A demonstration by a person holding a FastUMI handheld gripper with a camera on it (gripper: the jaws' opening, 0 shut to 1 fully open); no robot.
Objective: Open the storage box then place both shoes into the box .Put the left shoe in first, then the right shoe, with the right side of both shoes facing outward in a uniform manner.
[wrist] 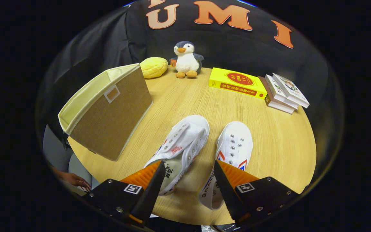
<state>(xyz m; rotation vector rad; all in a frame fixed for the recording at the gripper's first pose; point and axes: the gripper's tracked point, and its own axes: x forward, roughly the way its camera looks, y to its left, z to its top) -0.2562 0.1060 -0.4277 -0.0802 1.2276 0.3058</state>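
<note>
Round pale wooden tabletop [269,135], black cloth behind. Black-and-orange two-finger gripper [188,167] spread wide, gripping nothing, over two white canvas shoes [185,141] [233,145] lying side by side. Tan fabric storage box [108,109] left of shoes, tipped on its side.

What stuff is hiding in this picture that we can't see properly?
- Heels of both shoes, gripper view: covered by the open claw and its fingers.
- Inside of the storage box: its wall faces us.
- Hand beyond the table: cut off by the table's edge.
- Book labels: too small.
</note>
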